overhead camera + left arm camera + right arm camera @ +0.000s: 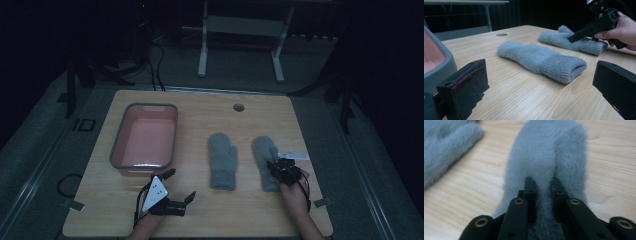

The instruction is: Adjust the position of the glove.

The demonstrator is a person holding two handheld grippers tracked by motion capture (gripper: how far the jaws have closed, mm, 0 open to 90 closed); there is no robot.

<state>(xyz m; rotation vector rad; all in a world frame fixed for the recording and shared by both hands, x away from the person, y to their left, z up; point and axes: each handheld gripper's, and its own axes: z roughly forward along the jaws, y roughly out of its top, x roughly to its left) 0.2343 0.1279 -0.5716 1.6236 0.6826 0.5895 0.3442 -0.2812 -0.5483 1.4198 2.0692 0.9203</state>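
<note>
Two grey fleece mittens lie side by side on the wooden table (200,215), cuffs toward me. The left mitten (222,160) (536,58) lies flat with nothing touching it. My right gripper (275,168) (543,182) is down on the cuff end of the right mitten (263,149) (549,152) and is shut on a pinched ridge of its fleece. The left gripper view shows that gripper (580,35) on the far mitten (564,40). My left gripper (179,186) (540,85) hovers low near the front edge, jaws wide open and empty, pointing at the left mitten's cuff.
A pink tub with a grey rim (144,165) (441,62) stands empty at the left, just beyond my left gripper. A round cable hole (238,107) sits near the far edge. White frame legs (202,50) and cables (156,70) are on the floor behind.
</note>
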